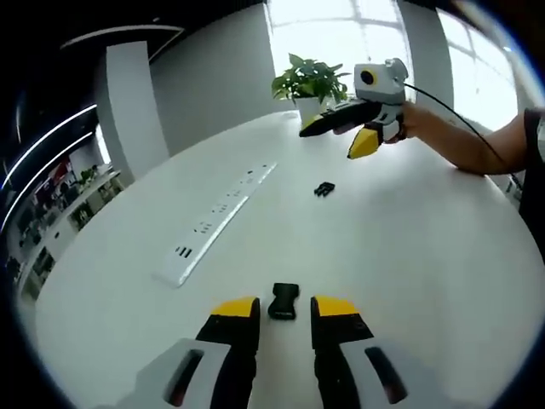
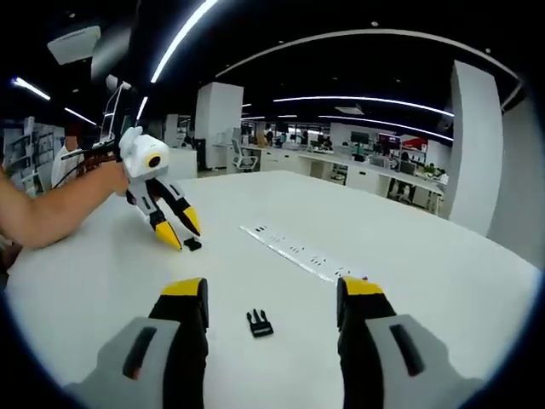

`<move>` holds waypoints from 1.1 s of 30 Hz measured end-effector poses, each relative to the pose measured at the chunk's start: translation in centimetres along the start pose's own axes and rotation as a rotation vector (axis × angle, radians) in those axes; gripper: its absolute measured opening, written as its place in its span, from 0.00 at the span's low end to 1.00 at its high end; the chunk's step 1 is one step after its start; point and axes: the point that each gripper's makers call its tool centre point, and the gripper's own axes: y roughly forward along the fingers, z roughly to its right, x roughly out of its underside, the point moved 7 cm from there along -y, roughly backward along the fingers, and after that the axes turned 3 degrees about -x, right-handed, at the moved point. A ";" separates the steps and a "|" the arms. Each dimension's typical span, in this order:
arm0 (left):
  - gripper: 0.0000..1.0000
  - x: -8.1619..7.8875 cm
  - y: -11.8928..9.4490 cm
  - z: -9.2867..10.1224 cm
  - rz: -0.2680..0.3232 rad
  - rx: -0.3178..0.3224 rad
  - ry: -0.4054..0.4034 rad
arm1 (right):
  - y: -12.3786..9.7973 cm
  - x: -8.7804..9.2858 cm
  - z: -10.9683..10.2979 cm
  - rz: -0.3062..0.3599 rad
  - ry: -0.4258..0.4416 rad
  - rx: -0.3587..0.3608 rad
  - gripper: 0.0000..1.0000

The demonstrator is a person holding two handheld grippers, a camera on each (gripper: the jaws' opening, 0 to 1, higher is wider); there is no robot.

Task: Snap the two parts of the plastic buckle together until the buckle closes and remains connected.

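1. Nothing is joined yet: your left tongs (image 1: 284,319) stand released, the socket (image 1: 283,300) on the table (image 1: 426,256) just ahead between the tips.
2. Your right tongs (image 2: 271,298) gape too, the pronged half (image 2: 260,323) lying loose between them.
3. The halves sit well apart; grasping, aligning and snapping remain.
4. Prong detail is too small to read.

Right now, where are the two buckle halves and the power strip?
socket half (image 1: 283,301): left gripper view, middle of its black body.
pronged half (image 2: 260,323): right gripper view, centre of its body.
power strip (image 1: 218,221): left gripper view, midway along its white top.
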 end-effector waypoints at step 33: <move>0.16 0.6 0.4 -0.1 0.074 0.041 -0.093 | 0.9 3.2 0.4 -0.059 0.065 -0.041 0.42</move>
